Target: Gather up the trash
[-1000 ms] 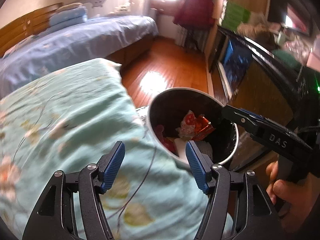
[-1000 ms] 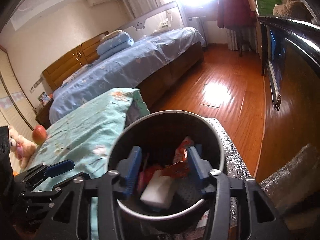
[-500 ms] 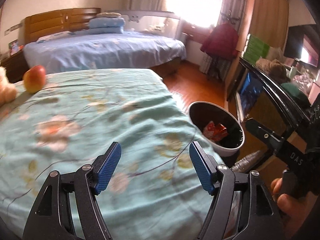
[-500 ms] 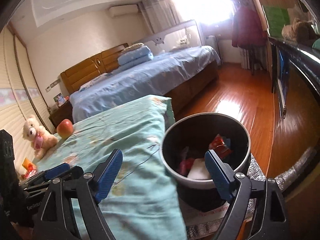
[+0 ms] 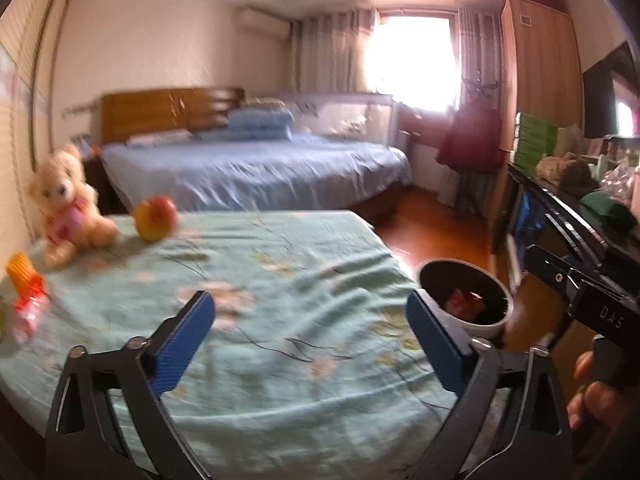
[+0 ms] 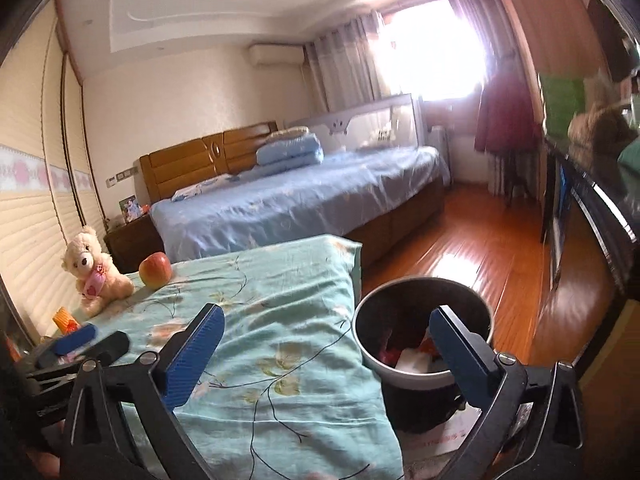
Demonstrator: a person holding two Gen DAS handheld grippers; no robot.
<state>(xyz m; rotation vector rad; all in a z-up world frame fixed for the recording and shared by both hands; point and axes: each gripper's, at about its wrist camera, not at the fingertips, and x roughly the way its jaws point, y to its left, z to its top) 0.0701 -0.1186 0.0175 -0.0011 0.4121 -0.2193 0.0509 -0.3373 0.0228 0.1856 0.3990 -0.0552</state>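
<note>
A dark round trash bin stands on the floor at the right end of the teal flowered bedspread; red wrappers and a white piece lie inside. It also shows in the left wrist view. My left gripper is open and empty above the bedspread. My right gripper is open and empty, its right finger over the bin. Orange and red wrappers lie at the bedspread's left edge; they also show in the right wrist view.
A teddy bear and an apple sit at the far left of the bedspread. A blue bed stands behind. A dark cabinet with clutter runs along the right. Wooden floor lies between.
Both grippers have drawn back and up from the bin and opened wider. The views now take in the whole bedspread, the bear, the apple and the wrappers.
</note>
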